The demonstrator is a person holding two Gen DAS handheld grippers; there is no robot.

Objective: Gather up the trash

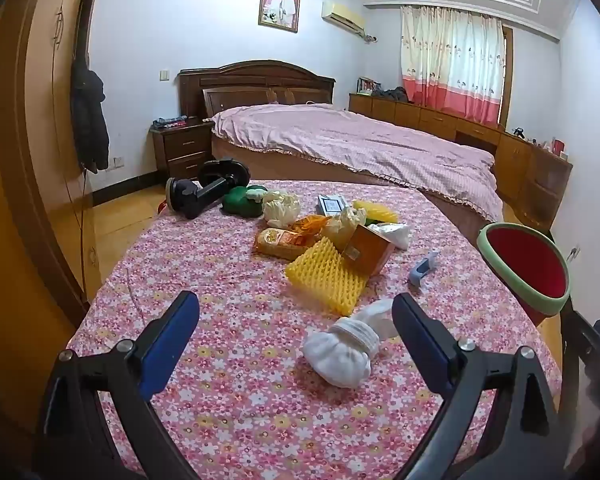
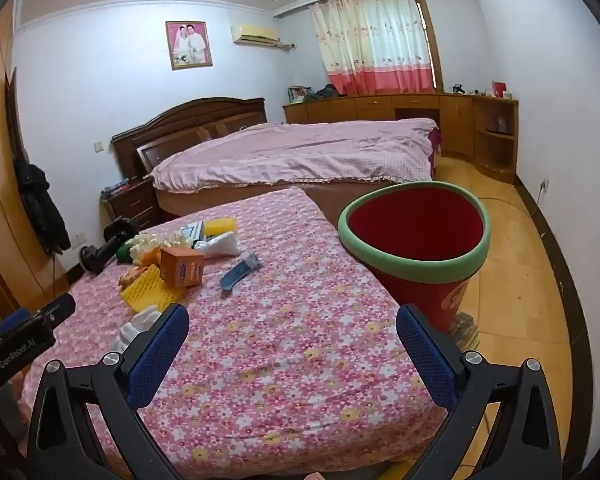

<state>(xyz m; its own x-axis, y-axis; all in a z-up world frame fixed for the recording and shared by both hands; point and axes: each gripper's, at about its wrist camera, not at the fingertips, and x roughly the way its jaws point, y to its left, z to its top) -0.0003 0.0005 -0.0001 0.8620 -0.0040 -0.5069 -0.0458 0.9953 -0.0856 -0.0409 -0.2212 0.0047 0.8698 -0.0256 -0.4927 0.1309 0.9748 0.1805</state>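
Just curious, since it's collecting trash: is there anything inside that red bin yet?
No, in the right wrist view the red bin shows only its bare red inside.

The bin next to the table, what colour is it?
The bin is red with a green rim, seen best in the right wrist view.

I see a floral tablecloth [image 1: 228, 360] in front of me, a black dumbbell [image 1: 204, 190] lying at its far left corner. Beyond stands a bed [image 1: 340, 140] under a pink cover, a dark nightstand [image 1: 182, 148] beside its headboard. A framed portrait [image 1: 280, 4] hangs above.
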